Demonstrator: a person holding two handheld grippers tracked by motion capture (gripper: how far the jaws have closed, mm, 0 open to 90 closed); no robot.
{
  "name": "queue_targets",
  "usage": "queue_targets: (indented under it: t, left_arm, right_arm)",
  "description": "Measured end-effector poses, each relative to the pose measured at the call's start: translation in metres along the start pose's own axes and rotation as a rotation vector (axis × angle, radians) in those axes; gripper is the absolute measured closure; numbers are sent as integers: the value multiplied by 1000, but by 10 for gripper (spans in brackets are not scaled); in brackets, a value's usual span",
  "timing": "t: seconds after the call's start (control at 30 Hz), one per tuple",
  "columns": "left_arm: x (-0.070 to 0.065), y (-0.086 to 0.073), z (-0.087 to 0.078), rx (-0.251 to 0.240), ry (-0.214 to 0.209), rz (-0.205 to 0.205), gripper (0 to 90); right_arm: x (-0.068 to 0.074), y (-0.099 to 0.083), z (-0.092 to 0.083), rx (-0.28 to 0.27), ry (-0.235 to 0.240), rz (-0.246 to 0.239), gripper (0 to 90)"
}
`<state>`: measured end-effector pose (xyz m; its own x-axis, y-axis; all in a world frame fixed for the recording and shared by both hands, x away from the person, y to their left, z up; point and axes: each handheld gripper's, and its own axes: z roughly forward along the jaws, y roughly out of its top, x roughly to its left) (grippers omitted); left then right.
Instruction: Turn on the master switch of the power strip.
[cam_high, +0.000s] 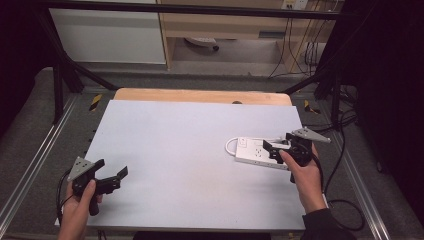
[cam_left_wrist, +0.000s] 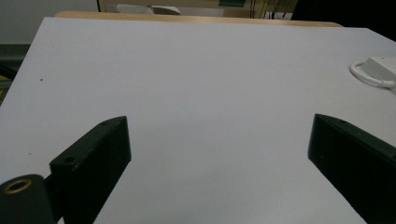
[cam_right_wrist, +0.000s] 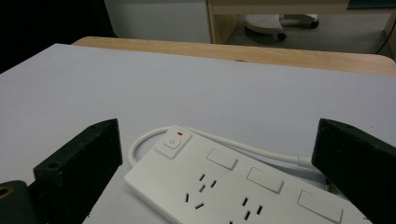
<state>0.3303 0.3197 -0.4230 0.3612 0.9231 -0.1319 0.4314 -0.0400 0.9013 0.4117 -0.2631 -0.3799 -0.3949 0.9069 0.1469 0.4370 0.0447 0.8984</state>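
While my right gripper hangs spread wide over the power strip at the frame's right, my left gripper gapes over bare table, lower left.

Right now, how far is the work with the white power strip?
Early stage. Done: the right gripper has its open jaws on either side of the power strip, which lies flat on the table with its cord looped beside it. In hand: nothing is gripped. Left: closing on the strip; the left gripper is open, far off.
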Motion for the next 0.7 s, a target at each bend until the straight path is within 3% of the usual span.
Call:
queue_targets:
  t: [0.47,0.7]
  left_arm:
    - [0,-1,1,3,5,-3,58]
    - [0,-1,1,2,0,-5,58]
  right_arm:
    - [6,14,28,63,-15,-45,43]
    - [5,14,40,68,-12,-26,45]
